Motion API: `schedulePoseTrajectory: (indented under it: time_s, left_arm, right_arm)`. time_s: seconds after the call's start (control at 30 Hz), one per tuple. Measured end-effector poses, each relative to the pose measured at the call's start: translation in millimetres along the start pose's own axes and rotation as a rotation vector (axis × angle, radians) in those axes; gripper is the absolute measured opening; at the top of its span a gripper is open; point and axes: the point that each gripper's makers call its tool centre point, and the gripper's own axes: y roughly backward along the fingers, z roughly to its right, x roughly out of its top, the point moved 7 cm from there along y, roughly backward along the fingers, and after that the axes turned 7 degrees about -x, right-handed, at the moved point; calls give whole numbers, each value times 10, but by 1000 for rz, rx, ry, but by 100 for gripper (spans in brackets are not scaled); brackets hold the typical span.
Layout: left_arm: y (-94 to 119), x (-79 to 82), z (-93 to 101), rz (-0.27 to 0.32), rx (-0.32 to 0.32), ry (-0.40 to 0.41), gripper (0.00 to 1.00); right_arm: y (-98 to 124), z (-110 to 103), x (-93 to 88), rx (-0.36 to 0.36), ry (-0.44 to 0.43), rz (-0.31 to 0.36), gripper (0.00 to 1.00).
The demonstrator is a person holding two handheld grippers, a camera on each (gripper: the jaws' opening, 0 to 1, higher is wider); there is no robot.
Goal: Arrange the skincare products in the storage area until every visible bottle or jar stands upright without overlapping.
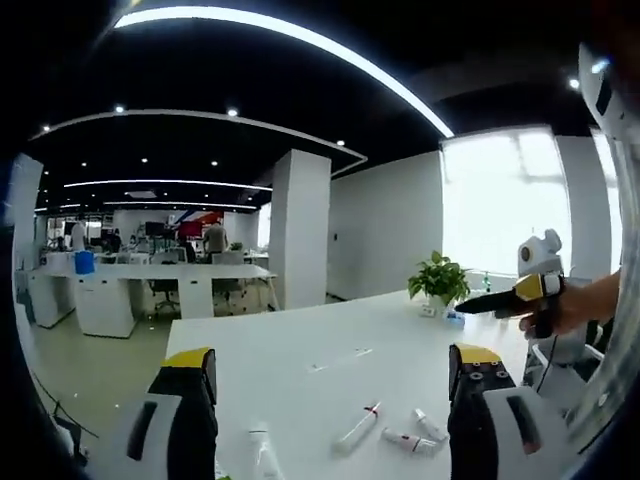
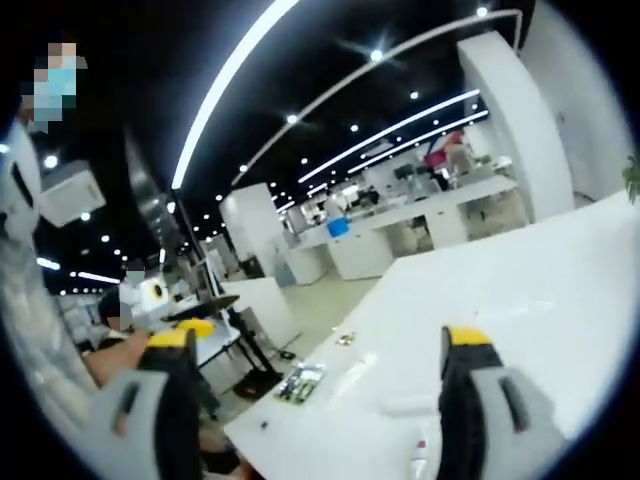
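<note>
Several white skincare tubes lie flat on the white table (image 1: 300,350) between my left gripper's jaws: one with a red cap (image 1: 358,428), a second tube (image 1: 408,441), a small one (image 1: 430,425) and another (image 1: 262,450) near the left jaw. My left gripper (image 1: 332,355) hovers above them, open and holding nothing. A hand (image 1: 578,305) holds my right gripper (image 1: 470,305) side-on over the table's far right. In the right gripper view my right gripper (image 2: 325,335) is open and holds nothing; a pale tube (image 2: 405,405) lies on the table below it.
A potted plant (image 1: 440,280) stands at the table's far edge. A small green and dark item (image 2: 300,382) lies near the table's corner. Desks, chairs and a white pillar (image 1: 300,230) fill the office behind. A person (image 2: 125,300) sits at the left.
</note>
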Motion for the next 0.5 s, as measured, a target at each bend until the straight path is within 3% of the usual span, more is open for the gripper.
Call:
schedulePoseTrajectory:
  time_s: [0.17,0.27,0.5]
  left_arm:
    - [-106,-164,-218,-85,55,3,100]
    - [-177,-228,-370,-104,80,-14,100]
    - [-346,-461,-847,-202,161,77,100]
  right_arm:
    - [104,80,-46,-34,-13,-19,99]
    - [150,128,-26,-56,-23,-11,99]
    - [219,214,-17,-98,-31,9,99]
